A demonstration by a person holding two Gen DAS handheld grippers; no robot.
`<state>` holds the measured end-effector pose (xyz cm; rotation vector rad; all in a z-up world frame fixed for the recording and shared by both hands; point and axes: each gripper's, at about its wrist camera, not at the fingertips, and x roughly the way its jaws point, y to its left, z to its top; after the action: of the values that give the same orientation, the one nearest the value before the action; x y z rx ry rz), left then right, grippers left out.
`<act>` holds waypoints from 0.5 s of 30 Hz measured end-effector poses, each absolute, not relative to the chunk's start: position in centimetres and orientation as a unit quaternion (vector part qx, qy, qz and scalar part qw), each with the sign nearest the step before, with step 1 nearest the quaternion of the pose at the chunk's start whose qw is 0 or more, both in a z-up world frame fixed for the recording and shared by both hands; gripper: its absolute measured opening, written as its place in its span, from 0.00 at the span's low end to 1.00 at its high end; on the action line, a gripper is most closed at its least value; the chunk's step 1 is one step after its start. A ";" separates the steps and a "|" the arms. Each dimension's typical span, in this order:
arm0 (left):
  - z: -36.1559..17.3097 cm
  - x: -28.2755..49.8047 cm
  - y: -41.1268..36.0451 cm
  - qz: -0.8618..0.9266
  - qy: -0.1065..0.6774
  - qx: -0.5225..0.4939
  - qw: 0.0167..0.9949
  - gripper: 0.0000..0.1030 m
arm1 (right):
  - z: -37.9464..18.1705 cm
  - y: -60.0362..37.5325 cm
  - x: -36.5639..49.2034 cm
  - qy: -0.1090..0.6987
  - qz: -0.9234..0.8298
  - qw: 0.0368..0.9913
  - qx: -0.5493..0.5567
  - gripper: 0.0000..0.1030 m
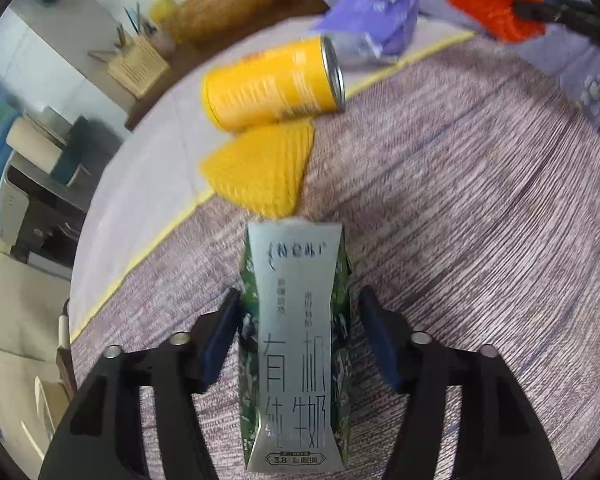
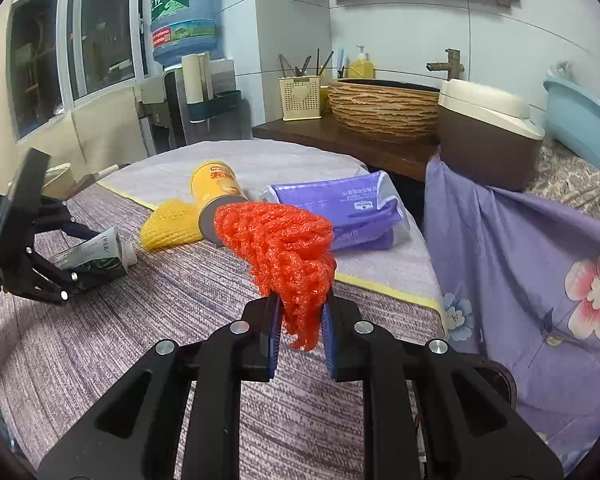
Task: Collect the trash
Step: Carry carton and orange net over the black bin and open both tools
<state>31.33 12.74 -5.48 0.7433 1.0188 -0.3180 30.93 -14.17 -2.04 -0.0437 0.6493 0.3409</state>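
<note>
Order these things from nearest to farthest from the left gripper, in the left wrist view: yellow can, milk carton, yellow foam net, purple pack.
1. milk carton, between its fingers
2. yellow foam net, just beyond
3. yellow can, lying behind it
4. purple pack, farthest, upper right

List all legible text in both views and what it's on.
"有机纯牛奶" and "3.8": milk carton, between the left tool's pads.
Carton's top logo and small print: blurred.
Yellow can: red label, unreadable.
Purple pack: too small to read.
Water jug: partial, unclear.
</note>
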 end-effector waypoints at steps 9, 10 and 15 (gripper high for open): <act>-5.6 33.3 13.0 -0.114 0.521 0.292 0.794 0.49 | -2.3 -16.4 28.6 0.323 0.161 0.932 -0.003 0.18; -5.6 33.1 12.8 -0.113 0.520 0.288 0.796 0.49 | -2.3 -16.8 28.2 0.322 0.161 0.933 0.001 0.18; -4.4 29.4 11.4 -0.123 0.484 0.259 0.827 0.49 | -1.7 -18.6 25.8 0.306 0.153 0.940 0.006 0.18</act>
<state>29.44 11.41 -4.36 0.5501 1.0285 -0.2604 25.82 -18.57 -1.70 0.0128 0.6246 0.3126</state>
